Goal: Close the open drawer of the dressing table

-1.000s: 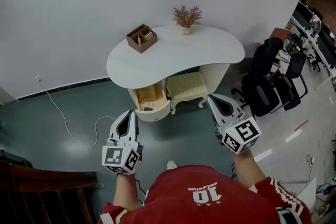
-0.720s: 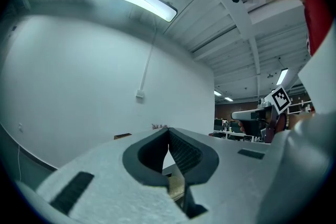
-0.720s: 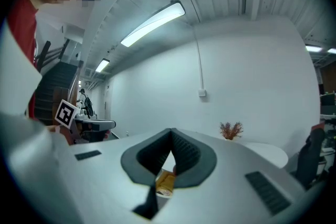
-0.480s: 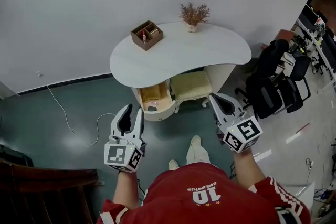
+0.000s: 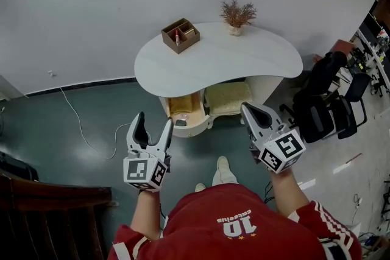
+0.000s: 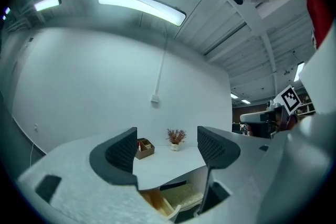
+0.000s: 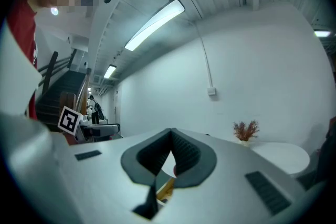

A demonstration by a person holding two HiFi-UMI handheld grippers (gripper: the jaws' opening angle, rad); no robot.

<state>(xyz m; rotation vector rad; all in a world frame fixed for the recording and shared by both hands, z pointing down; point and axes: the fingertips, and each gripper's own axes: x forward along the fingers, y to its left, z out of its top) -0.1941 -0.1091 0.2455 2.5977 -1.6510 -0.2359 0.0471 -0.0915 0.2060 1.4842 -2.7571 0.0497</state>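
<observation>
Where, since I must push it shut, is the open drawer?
In the head view, the open drawer juts out below the left end of the dressing table, left of the cushioned stool, ahead of the left gripper.

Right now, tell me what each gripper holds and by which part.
Nothing is held. On the left gripper the jaws have just been opening and stand wide apart, empty; the right gripper is shut on nothing. Neither touches the open drawer.

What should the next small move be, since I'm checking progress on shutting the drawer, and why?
Probably carry the left claw forward to the cream front of the open wooden drawer. Its jaws have just been opening with nothing between them, and it hangs short of the drawer jutting from under the white kidney-shaped tabletop.
</observation>
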